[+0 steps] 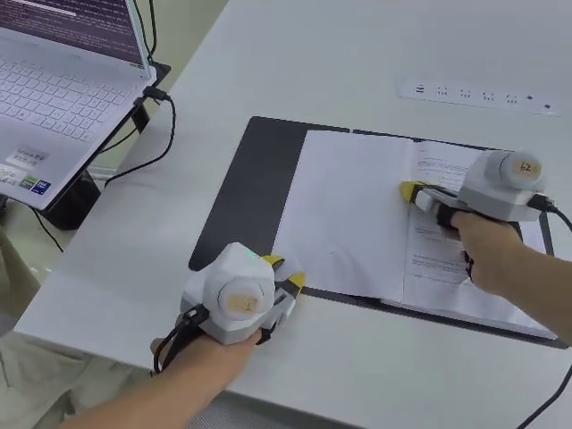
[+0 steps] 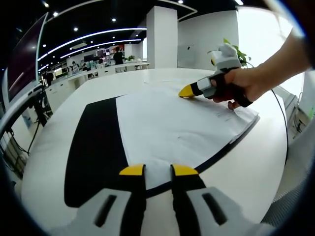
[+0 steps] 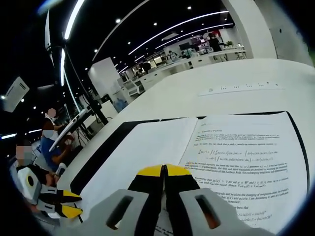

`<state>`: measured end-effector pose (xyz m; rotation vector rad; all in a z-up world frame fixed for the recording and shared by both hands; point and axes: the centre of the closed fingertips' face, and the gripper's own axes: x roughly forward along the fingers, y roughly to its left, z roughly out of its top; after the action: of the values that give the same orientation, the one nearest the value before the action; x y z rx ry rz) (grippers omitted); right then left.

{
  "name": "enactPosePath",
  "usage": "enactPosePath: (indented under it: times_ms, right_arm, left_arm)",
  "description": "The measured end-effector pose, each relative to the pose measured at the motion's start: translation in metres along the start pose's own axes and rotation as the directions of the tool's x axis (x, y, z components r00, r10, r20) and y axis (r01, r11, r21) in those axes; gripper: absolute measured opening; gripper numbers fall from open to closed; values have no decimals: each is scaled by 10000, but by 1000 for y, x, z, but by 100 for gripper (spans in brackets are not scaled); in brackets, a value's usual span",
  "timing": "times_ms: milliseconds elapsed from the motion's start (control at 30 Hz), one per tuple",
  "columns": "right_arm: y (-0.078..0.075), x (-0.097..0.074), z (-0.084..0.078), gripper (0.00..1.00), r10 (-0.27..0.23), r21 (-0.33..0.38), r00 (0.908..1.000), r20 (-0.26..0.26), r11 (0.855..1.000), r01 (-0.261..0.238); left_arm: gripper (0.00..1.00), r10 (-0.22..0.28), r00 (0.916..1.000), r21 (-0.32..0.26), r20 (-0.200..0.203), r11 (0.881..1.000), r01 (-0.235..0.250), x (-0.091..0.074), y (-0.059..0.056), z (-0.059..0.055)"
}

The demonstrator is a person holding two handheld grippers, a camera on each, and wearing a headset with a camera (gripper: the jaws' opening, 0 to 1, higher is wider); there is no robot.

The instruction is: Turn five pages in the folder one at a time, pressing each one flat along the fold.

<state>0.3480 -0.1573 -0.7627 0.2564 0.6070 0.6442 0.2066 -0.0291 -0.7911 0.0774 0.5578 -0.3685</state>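
Note:
A black folder (image 1: 239,198) lies open on the white table. A blank turned page (image 1: 344,214) covers its middle, and a printed page (image 1: 431,261) lies to the right of it. My right gripper (image 1: 413,192) is shut, and its yellow tips rest on the paper near the fold (image 3: 193,140), with the printed page (image 3: 246,147) beyond. My left gripper (image 1: 284,273) sits at the folder's near edge by the blank page's corner. Its jaws (image 2: 157,170) stand a little apart over the blank page (image 2: 167,128), with nothing between them.
A white laptop (image 1: 63,89) stands raised at the far left, with black cables (image 1: 147,156) trailing from it. A power strip (image 1: 483,96) lies at the back right. The table's near edge runs just below my left gripper.

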Motion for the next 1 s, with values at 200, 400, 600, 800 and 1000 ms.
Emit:
enactPosePath:
  times_ms: [200,400,600,800,1000]
  right_arm:
    - [3,-5,-8,0,28,59,10000,52,10000,-28]
    - [7,-14,-14,0,48,226,9998,171,9997,-52]
    - [17,-24,-30,0,178,119,9998,-77,9998,-178]
    - [22,-37,-41,0,135,432,9999,104,9990,-140]
    - [34,-50,-56,0,305,388,9995,-98,9988,-301]
  left_arm:
    - [18,4,10000,-20,-19,10000,-4,0,0,0]
    - [18,-13,10000,-44,-21,10000,13,0,0,0]
    - [18,-11,10000,-56,-1,10000,11,0,0,0]
    - [18,-3,10000,-86,-22,10000,3,0,0,0]
    - [18,6,10000,-99,-8,10000,-6,-1,0,1]
